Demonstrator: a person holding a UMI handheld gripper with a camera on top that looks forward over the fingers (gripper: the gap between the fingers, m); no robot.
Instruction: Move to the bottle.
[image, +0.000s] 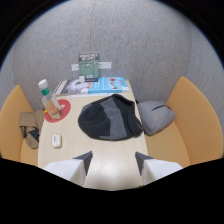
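My gripper (113, 167): fingers wide apart, holding nothing, over the pale wooden table (120, 155).
Bottle: clear plastic bottle (49, 99), green-banded, upright on a red coaster, I think, well beyond my fingers.
Between: dark crumpled cloth (111, 118).

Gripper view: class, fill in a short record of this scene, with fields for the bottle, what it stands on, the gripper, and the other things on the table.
bottle: clear bottle, upright, far ahead and to the left of the gripper
stands on: red coaster
gripper: gripper open, nothing between its fingers
table: dark cap at centre, booklets beyond it, small white device near the left edge
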